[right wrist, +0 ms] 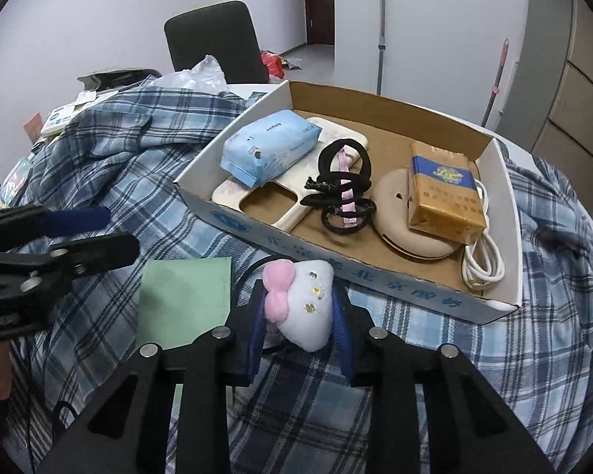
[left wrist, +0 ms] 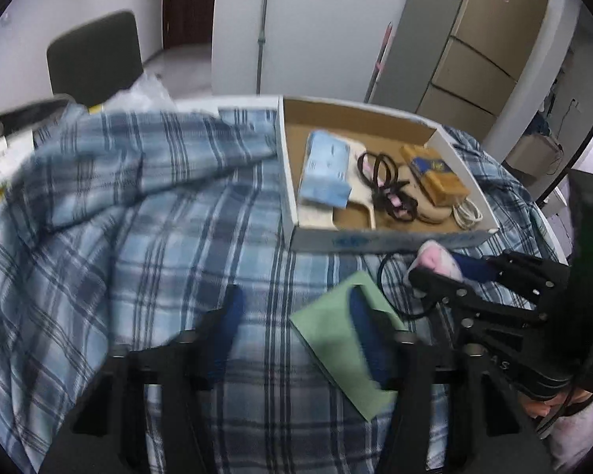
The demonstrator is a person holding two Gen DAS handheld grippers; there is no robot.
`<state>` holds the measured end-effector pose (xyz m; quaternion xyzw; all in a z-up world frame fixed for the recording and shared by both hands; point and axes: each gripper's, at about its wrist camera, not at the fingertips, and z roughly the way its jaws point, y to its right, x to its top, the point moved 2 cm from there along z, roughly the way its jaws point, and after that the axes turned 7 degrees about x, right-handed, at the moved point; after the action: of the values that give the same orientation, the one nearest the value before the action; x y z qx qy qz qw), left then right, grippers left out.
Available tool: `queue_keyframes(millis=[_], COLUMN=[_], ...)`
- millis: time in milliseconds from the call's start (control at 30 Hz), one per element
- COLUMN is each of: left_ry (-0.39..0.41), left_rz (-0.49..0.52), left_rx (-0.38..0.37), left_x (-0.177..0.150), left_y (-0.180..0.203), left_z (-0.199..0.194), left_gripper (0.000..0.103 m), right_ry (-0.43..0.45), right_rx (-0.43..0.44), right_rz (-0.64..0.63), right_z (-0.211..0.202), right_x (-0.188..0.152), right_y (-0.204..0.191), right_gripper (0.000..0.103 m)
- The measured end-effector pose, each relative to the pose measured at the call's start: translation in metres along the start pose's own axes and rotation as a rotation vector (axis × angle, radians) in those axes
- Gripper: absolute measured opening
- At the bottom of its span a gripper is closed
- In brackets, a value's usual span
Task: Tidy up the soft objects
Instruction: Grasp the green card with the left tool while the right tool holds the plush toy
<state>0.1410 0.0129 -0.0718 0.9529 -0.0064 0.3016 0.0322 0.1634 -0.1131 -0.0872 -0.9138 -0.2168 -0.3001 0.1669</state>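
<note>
Plush [right wrist: 306,308] clamped in right tongs [right wrist: 302,328], box [right wrist: 375,272] wall just beyond. Left tongs [left wrist: 296,335] released, straddling green sheet [left wrist: 336,351] edge.

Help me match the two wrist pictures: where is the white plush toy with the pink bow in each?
Left wrist: white plush toy at right of centre, in the right gripper, below the cardboard box.
Right wrist: lower centre, toy between that gripper's blue pads.
Shared landmark: green sheet on the plaid cloth.
</note>
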Motion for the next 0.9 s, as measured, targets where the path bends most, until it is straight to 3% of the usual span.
queue_keyframes(millis=[167,367,800,900], left_ry=[-0.094,-0.161,-0.141,-0.139], left_rz=[-0.009,0.032,0.026,0.012], left_rx=[0.017,0.060,0.025,0.002], left_x=[-0.006,-0.014,-0.010,-0.009], left_y=[-0.003,0.000,-0.001,-0.002], left_z=[0.014,0.029,0.036,0.034], left_gripper=[0.022,0.022,0.022,0.022], right_ry=[-0.030,-0.075,-0.156,-0.163], right_rx=[0.004,0.007,0.131,0.127], right_rz=[-0.034,-0.048,-0.084,-0.095], right_z=[0.001,0.010,0.007,0.002], right_x=[0.000,-0.006,-0.015,-0.015], right_y=[-0.005,-0.009,-0.033,-0.038], right_gripper=[0.029,0.029,0.029,0.029])
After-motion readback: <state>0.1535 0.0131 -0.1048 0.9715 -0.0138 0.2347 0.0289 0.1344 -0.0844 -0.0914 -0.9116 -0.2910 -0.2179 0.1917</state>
